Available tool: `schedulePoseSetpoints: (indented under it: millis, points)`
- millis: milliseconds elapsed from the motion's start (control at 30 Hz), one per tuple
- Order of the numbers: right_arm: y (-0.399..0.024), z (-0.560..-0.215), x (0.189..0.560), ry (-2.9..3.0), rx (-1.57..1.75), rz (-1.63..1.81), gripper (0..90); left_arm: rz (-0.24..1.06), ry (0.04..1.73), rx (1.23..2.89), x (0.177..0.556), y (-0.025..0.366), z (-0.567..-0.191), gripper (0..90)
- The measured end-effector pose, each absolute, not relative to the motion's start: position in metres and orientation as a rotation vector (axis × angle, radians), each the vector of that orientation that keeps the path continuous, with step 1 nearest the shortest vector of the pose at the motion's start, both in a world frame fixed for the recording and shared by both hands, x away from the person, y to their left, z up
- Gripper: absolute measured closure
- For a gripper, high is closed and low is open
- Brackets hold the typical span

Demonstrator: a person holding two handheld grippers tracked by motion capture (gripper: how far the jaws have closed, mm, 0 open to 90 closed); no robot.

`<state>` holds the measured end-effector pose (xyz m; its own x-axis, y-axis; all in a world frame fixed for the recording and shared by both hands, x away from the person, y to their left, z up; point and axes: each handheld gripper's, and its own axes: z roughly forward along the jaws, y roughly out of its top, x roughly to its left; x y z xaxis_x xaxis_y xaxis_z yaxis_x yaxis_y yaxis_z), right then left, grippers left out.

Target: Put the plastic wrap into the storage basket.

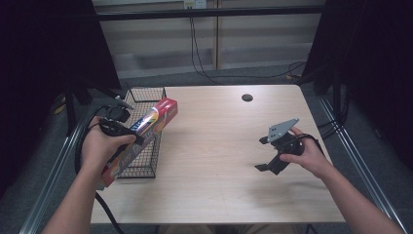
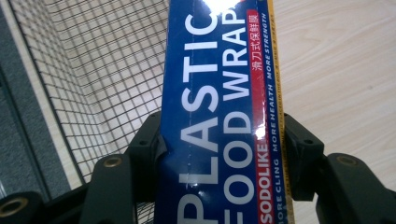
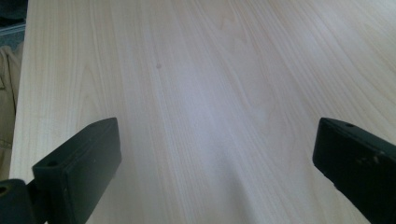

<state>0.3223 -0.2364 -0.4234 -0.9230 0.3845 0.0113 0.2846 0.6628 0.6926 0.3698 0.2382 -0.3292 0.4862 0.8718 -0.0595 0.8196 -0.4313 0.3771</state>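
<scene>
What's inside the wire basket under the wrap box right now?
Through the basket mesh only the bare table shows; nothing else is visible inside. The wrap box, clamped in the left gripper, lies slanted across the top and hides part of the inside.

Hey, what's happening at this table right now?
A person is working with a gripper in each hand. The left gripper is clamped across a long plastic food wrap box, holding it tilted above the black wire basket at the table's left edge. The right gripper waits with its jaws wide apart and nothing between them, over bare wood on the right side of the table.
</scene>
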Motion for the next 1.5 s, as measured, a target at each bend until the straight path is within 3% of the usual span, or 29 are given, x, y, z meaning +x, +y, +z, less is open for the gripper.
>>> schedulePoseSetpoints:
  millis: [1500]
  points:
    - [-0.242,-0.430,0.318,2.720,0.557,1.137,0.4,0.303,1.720,2.174,0.380,0.261,-0.352,42.7]
